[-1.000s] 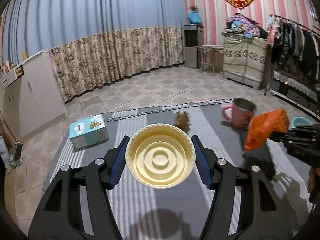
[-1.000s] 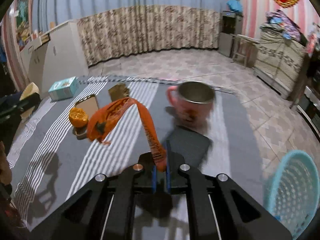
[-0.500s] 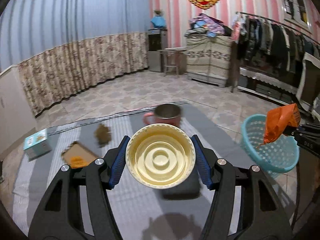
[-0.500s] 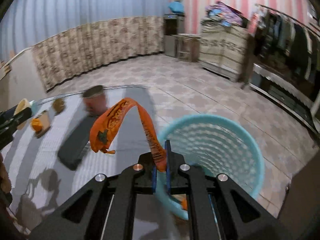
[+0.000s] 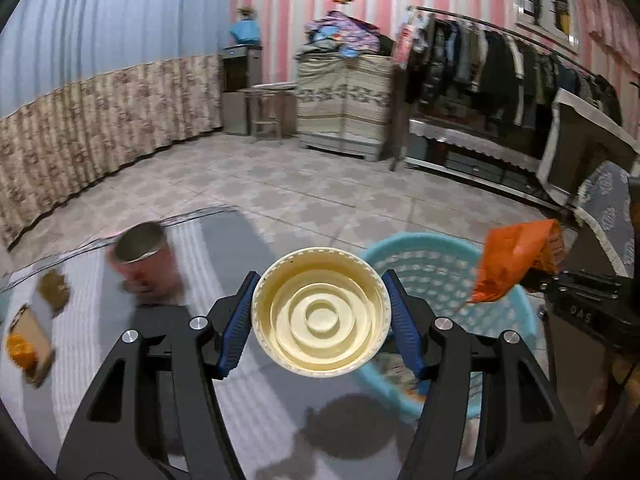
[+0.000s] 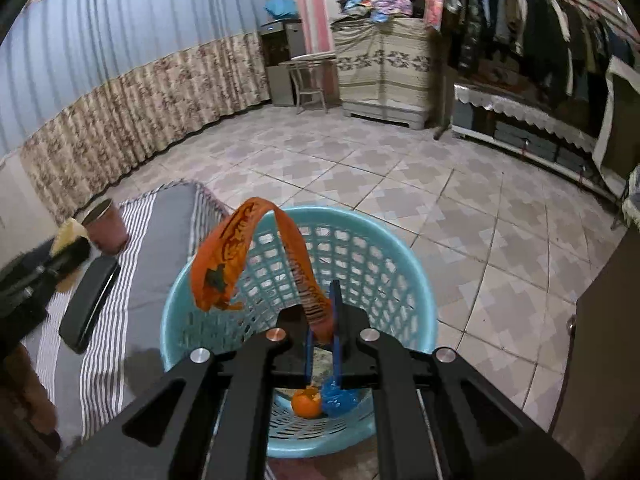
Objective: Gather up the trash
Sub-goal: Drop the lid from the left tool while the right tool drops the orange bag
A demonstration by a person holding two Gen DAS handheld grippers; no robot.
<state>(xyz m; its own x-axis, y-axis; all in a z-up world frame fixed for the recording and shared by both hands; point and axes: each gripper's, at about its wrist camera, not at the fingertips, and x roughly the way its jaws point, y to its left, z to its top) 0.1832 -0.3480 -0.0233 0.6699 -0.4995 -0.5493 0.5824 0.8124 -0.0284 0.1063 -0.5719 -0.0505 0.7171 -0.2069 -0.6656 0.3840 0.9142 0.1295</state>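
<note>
A crumpled orange plastic wrapper [image 6: 240,256] is being pinched by the nearly closed right gripper [image 6: 321,344] above the round light-blue plastic basket [image 6: 404,276]; a cream round plastic lid [image 5: 321,317] is being clamped by the left gripper [image 5: 321,320] nr the table's right edge. Next, prob.: fingers being opened to drop both in.

A lived-in home room: clothes rack [image 5: 500,64] of garments, floral curtains [image 6: 140,96], tiled floor [image 6: 400,184], striped wallpaper.
</note>
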